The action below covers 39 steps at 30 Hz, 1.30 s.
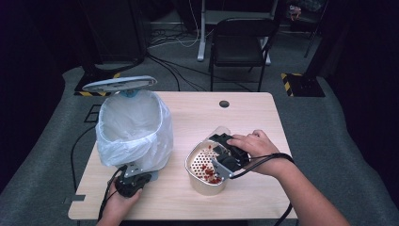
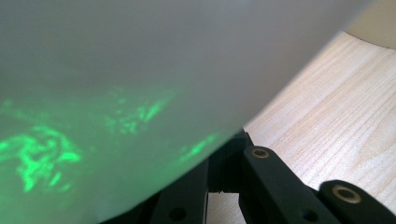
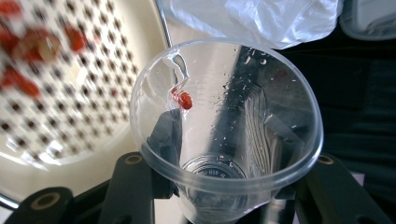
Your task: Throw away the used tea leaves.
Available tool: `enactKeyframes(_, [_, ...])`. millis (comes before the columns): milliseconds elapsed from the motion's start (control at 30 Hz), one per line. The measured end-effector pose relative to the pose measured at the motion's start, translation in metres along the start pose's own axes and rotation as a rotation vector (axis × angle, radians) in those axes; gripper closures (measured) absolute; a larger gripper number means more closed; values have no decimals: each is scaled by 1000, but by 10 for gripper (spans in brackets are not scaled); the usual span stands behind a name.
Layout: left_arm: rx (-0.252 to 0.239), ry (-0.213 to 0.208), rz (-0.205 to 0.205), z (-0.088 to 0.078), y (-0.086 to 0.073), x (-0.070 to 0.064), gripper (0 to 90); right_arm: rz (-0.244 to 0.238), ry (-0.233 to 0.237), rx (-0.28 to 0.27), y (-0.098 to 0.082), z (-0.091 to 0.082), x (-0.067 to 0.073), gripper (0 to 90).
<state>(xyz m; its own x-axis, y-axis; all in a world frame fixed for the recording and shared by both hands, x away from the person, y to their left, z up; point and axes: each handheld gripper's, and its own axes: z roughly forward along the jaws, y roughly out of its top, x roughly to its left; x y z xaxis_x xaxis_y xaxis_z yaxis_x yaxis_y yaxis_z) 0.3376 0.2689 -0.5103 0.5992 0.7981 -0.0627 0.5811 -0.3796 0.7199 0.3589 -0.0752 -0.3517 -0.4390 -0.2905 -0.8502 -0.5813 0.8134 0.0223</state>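
Right now your right gripper (image 3: 224,186) clasps one clear plastic cup (image 3: 224,126) between its jaws, tipped over the near rim of the one cream strainer basket (image 1: 205,184), which stands right of centre on the table (image 1: 244,117). Red bits (image 1: 210,173) lie on the perforated floor; one red bit (image 3: 183,99) clings inside the cup. Your left gripper (image 1: 134,181), jaws clenched, sits at the base of the one lined bin (image 1: 134,129), near the table's front-left edge. Bare tabletop lies behind the basket and along the right edge; bin and basket stand just apart.
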Motion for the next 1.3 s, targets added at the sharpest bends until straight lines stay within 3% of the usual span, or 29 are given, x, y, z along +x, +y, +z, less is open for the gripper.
enactKeyframes(33, [18,8,18,-1,0,1,900,39,19,-15,-2,1,-2,541])
enactKeyframes(133, [0,0,0,0,0,0,900,108,43,-18,-9,4,-4,541])
enactKeyframes(167, [19,9,22,-1,0,2,900,137,46,-16,-12,5,-5,541])
enactKeyframes(200, [0,-1,0,0,0,0,900,159,52,-21,-14,5,-5,541])
enactKeyframes(300, [2,1,3,0,0,0,900,275,81,-50,-21,5,-9,541])
enactKeyframes(500, [1,1,1,0,0,0,900,460,113,-99,-34,5,-17,542])
enactKeyframes(600, [1,1,2,0,0,0,900,540,124,-127,-39,3,-22,543])
enactKeyframes(633, [1,1,2,0,0,0,900,540,124,-127,-39,3,-22,543])
enactKeyframes(667, [-1,-1,-1,0,0,0,900,601,138,-154,-42,1,-26,543])
enactKeyframes(767, [19,9,18,-1,0,2,900,692,171,-202,-46,-1,-32,543])
enactKeyframes(800, [0,0,-1,0,0,0,900,714,182,-212,-47,-1,-33,543])
enactKeyframes(833, [17,7,16,-1,0,1,900,755,190,-225,-49,-2,-35,543])
enactKeyframes(867, [17,7,16,-1,0,1,900,755,190,-225,-49,-2,-35,543])
enactKeyframes(900, [3,2,3,0,0,0,900,830,219,-257,-53,-2,-38,542])
enactKeyframes(1100, [17,7,20,-1,0,2,900,995,282,-320,-57,-1,-45,543])
enactKeyframes(1167, [4,2,3,0,0,0,900,1064,307,-343,-58,-1,-49,544])
enactKeyframes(1200, [-1,0,-1,0,0,0,900,1091,315,-354,-56,-1,-51,544])
enactKeyframes(1267, [32,13,31,-2,0,3,900,1112,315,-345,-52,0,-56,544])
enactKeyframes(1300, [-2,-1,-2,0,0,0,900,1115,319,-344,-49,0,-58,544])
